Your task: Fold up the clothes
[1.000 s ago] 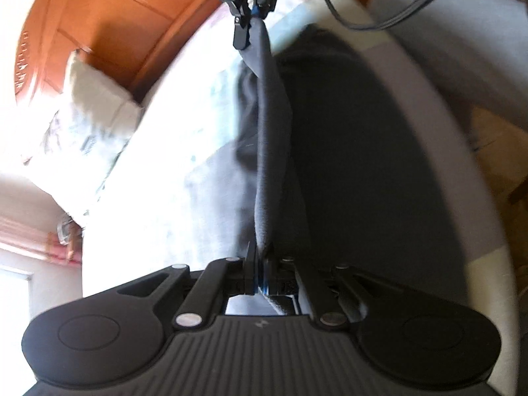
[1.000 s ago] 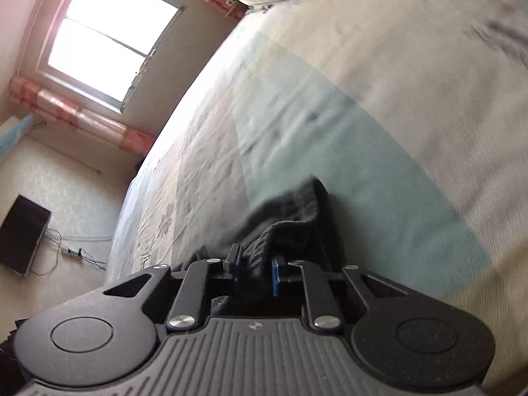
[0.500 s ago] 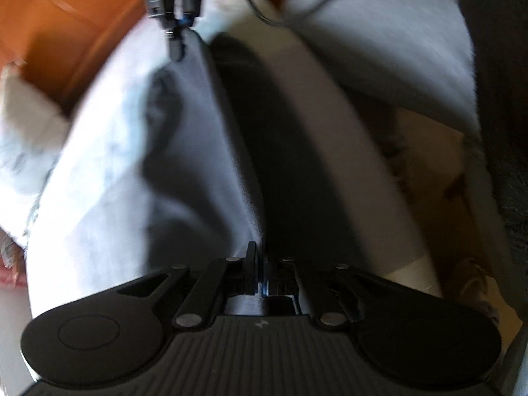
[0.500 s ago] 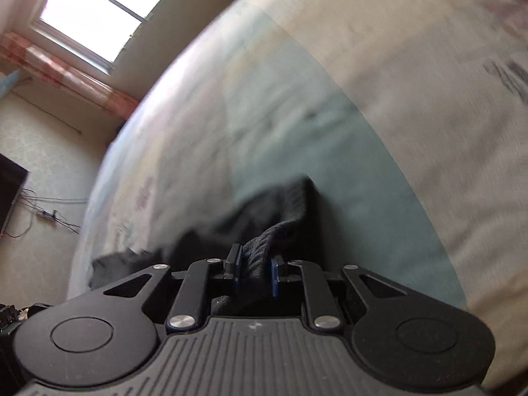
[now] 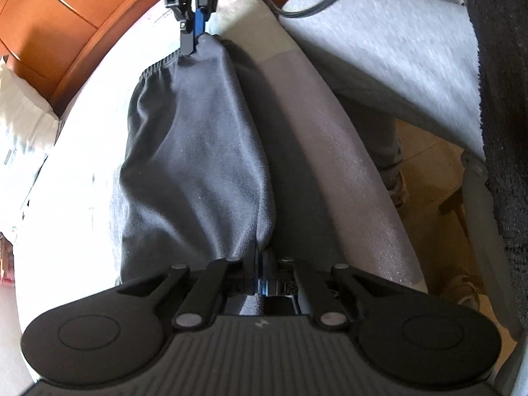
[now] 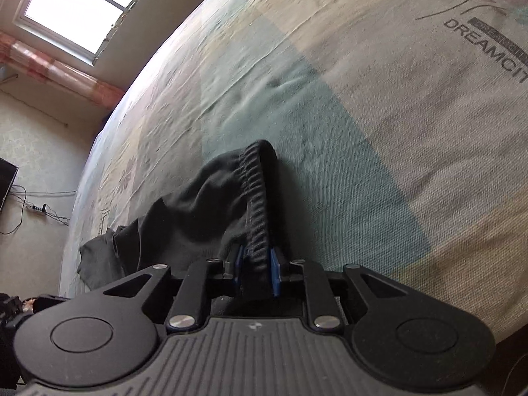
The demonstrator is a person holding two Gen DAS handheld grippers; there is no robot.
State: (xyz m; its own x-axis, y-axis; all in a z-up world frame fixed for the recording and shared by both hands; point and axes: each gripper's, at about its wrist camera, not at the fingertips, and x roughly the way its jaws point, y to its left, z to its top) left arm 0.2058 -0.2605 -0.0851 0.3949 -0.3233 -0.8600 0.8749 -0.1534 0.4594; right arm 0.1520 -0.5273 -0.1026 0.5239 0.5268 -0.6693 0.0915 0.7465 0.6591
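Up close, the left gripper (image 5: 259, 265) has its jaws clamped tight on one edge of the dark grey garment (image 5: 198, 151), though exactly what part of the cloth it pinches is hidden between the fingers. The right gripper (image 6: 256, 265) is clenched on the ribbed elastic waistband (image 6: 259, 194), and in the left wrist view you can see it at the far end of the cloth (image 5: 191, 38).

A second ago the fabric was pulled into a narrow taut strip between the two; now it's opened out wide, draped flat-ish over the bed (image 6: 363, 115) with soft wrinkles. One loose corner trails off toward the mattress edge. Further off there's a pillow (image 5: 23, 138) and a wooden headboard (image 5: 66, 16), cut off by the frame.
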